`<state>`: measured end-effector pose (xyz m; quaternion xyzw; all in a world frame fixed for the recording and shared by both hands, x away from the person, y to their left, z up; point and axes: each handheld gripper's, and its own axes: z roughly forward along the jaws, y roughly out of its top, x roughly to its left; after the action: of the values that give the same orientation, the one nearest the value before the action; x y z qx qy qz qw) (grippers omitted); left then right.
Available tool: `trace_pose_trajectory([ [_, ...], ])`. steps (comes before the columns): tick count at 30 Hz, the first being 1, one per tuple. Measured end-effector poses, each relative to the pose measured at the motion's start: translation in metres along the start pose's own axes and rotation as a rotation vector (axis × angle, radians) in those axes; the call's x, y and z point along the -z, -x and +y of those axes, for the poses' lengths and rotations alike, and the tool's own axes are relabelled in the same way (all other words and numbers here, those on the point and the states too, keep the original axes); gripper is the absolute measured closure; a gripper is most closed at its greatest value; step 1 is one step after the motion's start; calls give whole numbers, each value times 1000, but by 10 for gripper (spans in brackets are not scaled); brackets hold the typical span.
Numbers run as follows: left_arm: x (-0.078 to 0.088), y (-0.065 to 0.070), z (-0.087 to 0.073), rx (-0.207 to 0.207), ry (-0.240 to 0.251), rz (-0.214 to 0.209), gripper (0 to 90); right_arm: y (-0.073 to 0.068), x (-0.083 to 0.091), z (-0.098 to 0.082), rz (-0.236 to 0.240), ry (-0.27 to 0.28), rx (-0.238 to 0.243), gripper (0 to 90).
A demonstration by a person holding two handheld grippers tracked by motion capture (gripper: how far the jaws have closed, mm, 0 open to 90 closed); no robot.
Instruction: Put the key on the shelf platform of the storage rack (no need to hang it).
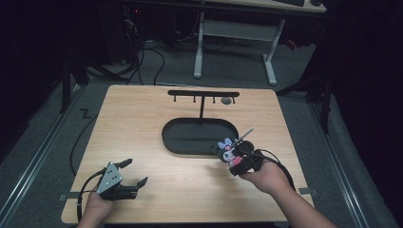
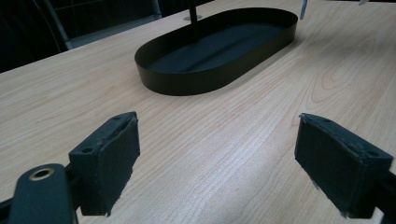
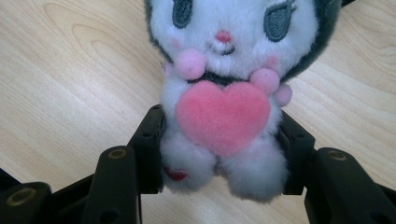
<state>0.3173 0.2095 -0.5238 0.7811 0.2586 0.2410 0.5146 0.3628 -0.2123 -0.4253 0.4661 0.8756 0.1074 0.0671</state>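
The plush (image 3: 223, 93) shows cropped in the right gripper view: ears and head top are cut off, and its sides sit hidden behind the jaws. The right gripper (image 1: 236, 161) is clamped on its lower body, just off the near right rim of the black tray (image 1: 167, 135). A hook rack (image 1: 203, 93) stands behind the tray. The plush sits upright, face toward its gripper's camera. The left gripper (image 1: 135, 172) rests on the table (image 1: 142, 114), jaws apart, empty.

We see a brightly lit table (image 1: 142, 123) amid dark surroundings; the gripper views are sharp, with soft shadows.
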Motion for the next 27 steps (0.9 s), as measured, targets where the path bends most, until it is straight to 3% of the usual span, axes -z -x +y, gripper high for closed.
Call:
trace_pose_trajectory([
  [27,0,1,-2,-4,-13,-4,145,14,1,36,-24,10,6,475],
])
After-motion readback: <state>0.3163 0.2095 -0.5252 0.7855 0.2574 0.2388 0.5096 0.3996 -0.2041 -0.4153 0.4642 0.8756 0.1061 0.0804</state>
